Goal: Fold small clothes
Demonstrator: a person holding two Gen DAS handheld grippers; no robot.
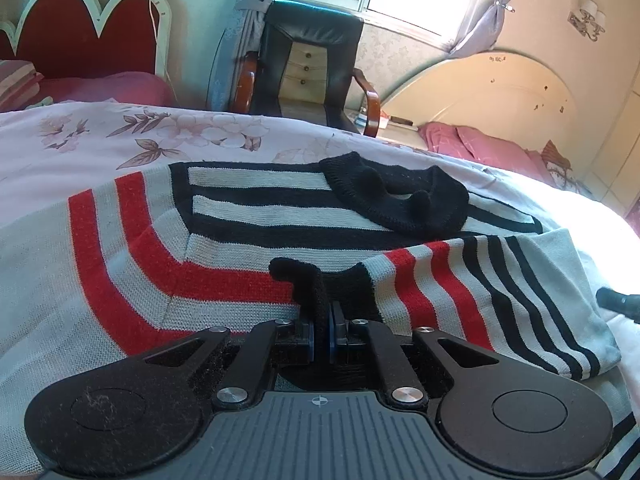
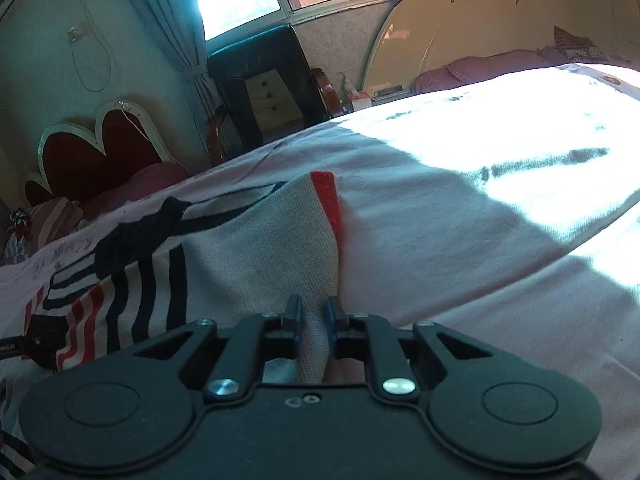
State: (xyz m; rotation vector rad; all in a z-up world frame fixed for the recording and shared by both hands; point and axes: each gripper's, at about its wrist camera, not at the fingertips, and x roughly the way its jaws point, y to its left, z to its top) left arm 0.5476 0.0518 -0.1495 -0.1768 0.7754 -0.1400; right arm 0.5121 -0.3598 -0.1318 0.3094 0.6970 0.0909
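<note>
A small knit sweater in grey with red and black stripes lies spread on the bed, its black collar toward the far side. One striped sleeve is folded across the body. My left gripper is shut on the black cuff of that sleeve. In the right wrist view the same sweater lies to the left. My right gripper is shut on a pinched fold of its grey fabric near the red-trimmed edge.
The bed has a pale floral sheet, sunlit at the right. A black chair stands beyond the bed under the window. A red headboard is at the far left and pink pillows at the far right.
</note>
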